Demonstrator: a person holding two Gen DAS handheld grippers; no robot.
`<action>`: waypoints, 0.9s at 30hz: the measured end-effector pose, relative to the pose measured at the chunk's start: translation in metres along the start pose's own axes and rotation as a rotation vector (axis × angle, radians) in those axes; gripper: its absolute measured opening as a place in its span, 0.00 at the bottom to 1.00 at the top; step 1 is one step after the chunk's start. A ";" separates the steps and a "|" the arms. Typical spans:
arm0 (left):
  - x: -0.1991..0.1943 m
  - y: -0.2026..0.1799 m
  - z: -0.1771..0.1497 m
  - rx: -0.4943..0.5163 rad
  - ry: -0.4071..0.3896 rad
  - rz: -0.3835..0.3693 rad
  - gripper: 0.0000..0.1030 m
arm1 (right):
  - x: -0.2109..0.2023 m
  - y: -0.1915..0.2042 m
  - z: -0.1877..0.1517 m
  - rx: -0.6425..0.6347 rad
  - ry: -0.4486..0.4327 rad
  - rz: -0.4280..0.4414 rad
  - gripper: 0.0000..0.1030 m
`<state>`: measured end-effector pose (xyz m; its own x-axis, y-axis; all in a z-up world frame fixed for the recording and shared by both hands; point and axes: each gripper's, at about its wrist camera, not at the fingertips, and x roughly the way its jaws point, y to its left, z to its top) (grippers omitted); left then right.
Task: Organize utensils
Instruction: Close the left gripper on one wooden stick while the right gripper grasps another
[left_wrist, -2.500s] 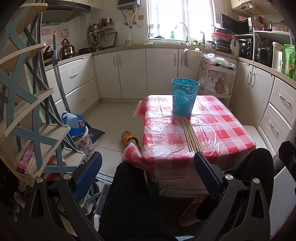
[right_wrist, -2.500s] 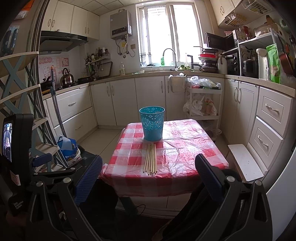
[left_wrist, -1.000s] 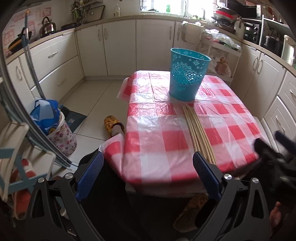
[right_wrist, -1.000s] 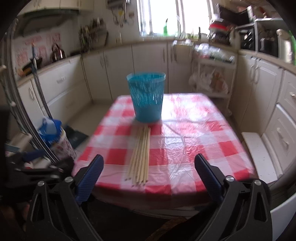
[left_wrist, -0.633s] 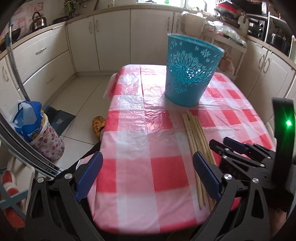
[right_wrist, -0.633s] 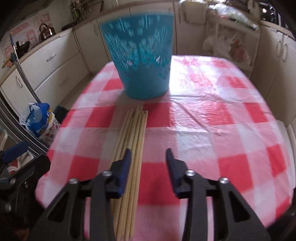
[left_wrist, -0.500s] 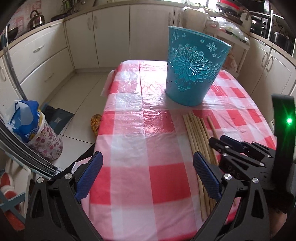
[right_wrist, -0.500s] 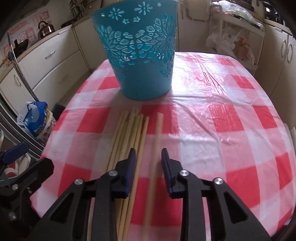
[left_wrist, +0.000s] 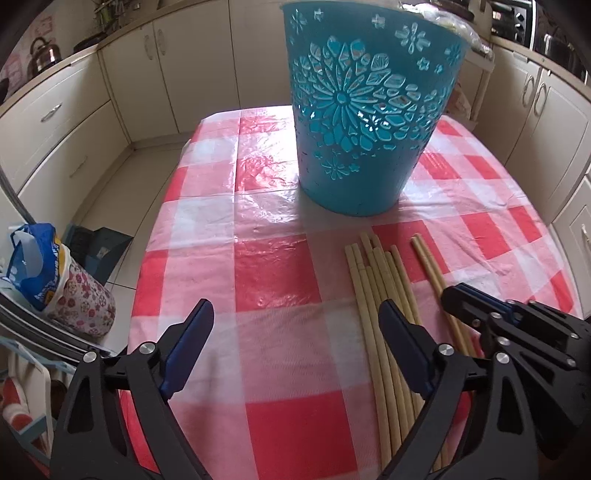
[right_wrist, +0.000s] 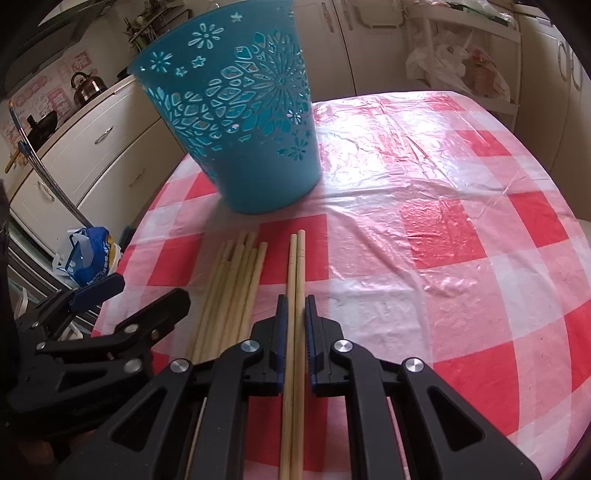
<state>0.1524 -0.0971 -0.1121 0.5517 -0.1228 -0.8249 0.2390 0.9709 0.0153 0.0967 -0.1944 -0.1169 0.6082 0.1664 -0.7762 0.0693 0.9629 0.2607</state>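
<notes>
From the left wrist, the left tongs (left_wrist: 293, 334) hang spread wide and empty over the near part of the counter (left_wrist: 207, 221), whose red-and-white checked cloth lies under a glossy, wrinkled plastic film. The bundle of chopsticks (left_wrist: 380, 295), pale, slim round wooden sticks, lies just right of these tongs, pointing toward the blue basket (left_wrist: 369, 122), a tapered plastic bucket with flower-shaped cutouts standing upright at the far middle. The right tongs (left_wrist: 476, 302) sit low at the near right, over a separated pair of chopsticks (left_wrist: 430, 264).

From the right wrist, the right tongs (right_wrist: 295, 317) are clenched on that pair (right_wrist: 296, 266), which runs straight between the jaws, a little apart from the bundle (right_wrist: 236, 280) to its left. I judge the pick-up is in hand; next comes a lift, a tip toward upright, and a drop into the basket (right_wrist: 240, 110), with the thin sticks kept from slipping.
</notes>
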 end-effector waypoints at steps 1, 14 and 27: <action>0.004 -0.001 0.001 0.003 0.011 0.003 0.84 | 0.000 0.002 0.001 -0.010 0.004 -0.007 0.10; 0.019 -0.002 0.000 0.041 0.035 0.008 0.77 | 0.004 0.007 0.007 -0.077 0.012 -0.057 0.11; 0.025 -0.009 0.022 0.138 0.091 -0.051 0.49 | 0.011 0.011 0.021 -0.221 0.127 -0.064 0.06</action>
<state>0.1815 -0.1131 -0.1206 0.4631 -0.1465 -0.8741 0.3757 0.9257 0.0439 0.1208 -0.1861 -0.1106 0.5033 0.1151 -0.8564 -0.0781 0.9931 0.0876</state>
